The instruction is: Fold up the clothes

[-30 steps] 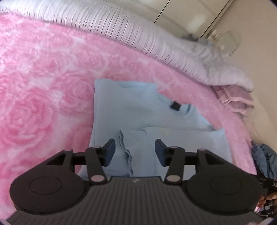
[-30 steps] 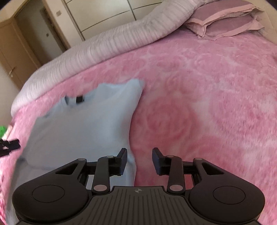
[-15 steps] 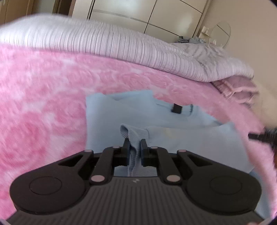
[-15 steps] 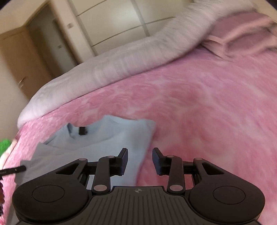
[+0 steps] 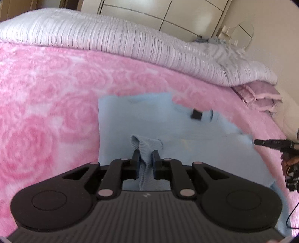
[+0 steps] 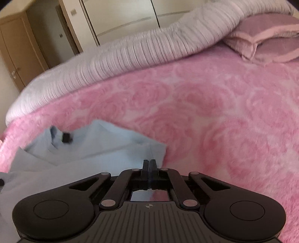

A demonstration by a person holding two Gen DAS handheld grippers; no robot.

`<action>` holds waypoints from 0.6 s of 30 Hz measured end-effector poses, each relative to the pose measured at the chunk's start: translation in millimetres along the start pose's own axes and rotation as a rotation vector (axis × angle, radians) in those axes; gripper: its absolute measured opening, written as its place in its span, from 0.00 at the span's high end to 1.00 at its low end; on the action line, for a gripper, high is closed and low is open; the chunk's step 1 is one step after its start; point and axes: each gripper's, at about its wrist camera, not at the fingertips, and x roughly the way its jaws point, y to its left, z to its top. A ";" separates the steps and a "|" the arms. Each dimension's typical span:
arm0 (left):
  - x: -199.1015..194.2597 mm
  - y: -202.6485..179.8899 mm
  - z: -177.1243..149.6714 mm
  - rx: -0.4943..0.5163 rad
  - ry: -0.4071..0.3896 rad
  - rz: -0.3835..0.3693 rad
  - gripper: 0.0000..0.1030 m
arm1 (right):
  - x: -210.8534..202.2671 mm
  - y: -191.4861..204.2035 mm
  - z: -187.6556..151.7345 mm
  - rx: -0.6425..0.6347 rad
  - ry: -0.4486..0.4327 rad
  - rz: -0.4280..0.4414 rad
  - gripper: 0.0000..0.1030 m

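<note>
A light blue sweater [image 5: 186, 134] lies on the pink rose-patterned blanket [image 5: 46, 104], with a black tag [image 5: 195, 114] at its collar. My left gripper [image 5: 146, 155] is shut on the sweater's ribbed sleeve cuff [image 5: 144, 144], which bunches up between the fingers. In the right wrist view the sweater [image 6: 93, 147] lies at the lower left. My right gripper [image 6: 149, 164] is shut at the sweater's right edge, pinching thin blue fabric. The right gripper also shows at the far right of the left wrist view [image 5: 271, 144].
A rolled white ribbed duvet [image 5: 130, 39] runs along the far side of the bed. Pink pillows [image 6: 265, 41] lie at the back right. Wardrobe doors [image 6: 119, 16] and a wooden door [image 6: 15, 48] stand beyond the bed.
My left gripper closed on the sleeve cuff and lifted it slightly. My right gripper moved to the sweater's right edge and went from open to shut.
</note>
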 end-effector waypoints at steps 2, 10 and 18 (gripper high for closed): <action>11.3 -4.4 0.4 0.034 0.026 0.030 0.90 | 5.8 1.8 4.1 -0.003 -0.002 -0.013 1.00; 32.4 -5.8 -11.5 0.094 0.050 0.095 0.85 | 41.8 0.8 12.9 -0.031 0.012 -0.067 1.00; -8.2 0.1 11.0 0.102 -0.066 0.173 0.88 | -5.9 -0.9 16.9 -0.012 -0.055 -0.057 1.00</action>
